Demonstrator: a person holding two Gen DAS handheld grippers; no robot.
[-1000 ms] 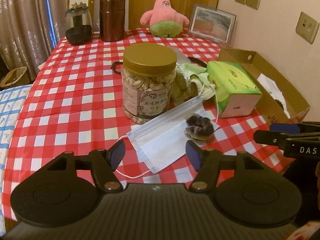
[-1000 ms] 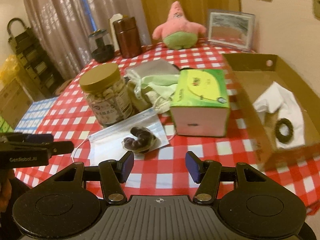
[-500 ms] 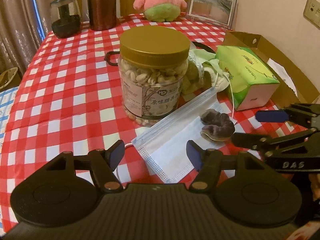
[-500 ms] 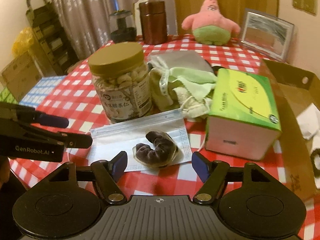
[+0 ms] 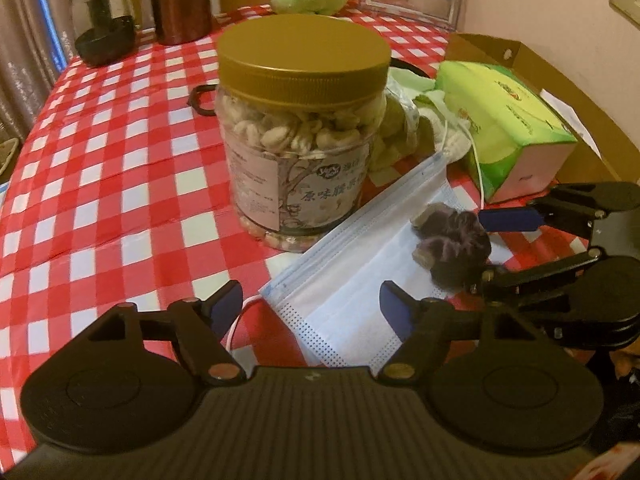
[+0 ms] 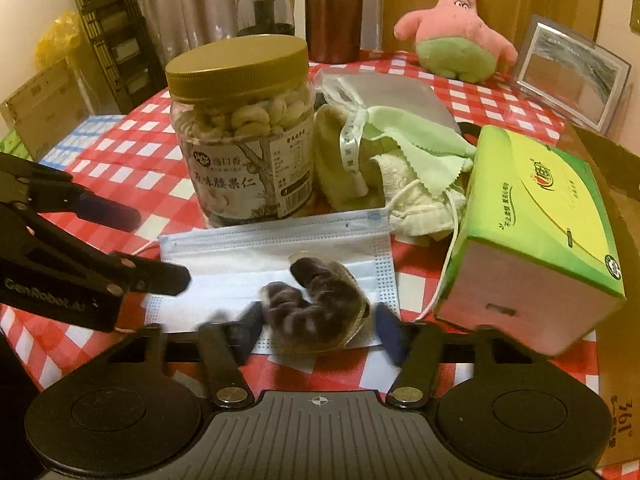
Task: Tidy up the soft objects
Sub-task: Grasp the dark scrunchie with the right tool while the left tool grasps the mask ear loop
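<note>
A dark purple scrunchie [image 6: 316, 302] lies on a pale blue face mask [image 6: 276, 252] on the red checked tablecloth; both also show in the left wrist view, scrunchie [image 5: 454, 244] and mask [image 5: 360, 280]. My right gripper [image 6: 318, 328] is open, with its fingers on either side of the scrunchie; in the left wrist view it [image 5: 486, 246] comes in from the right. My left gripper [image 5: 312, 306] is open and empty over the mask's near left corner. A heap of green and cream cloths [image 6: 400, 160] lies behind the mask.
A gold-lidded jar of nuts [image 6: 244, 128] stands just behind the mask. A green tissue box [image 6: 536, 224] sits to its right, with an open cardboard box [image 5: 560, 92] beyond. A pink plush [image 6: 456, 28], a picture frame [image 6: 572, 76] and a brown canister [image 6: 334, 16] stand at the back.
Both grippers have moved forward and lower toward the mask. My right gripper has closed in until its open fingers straddle the scrunchie.
</note>
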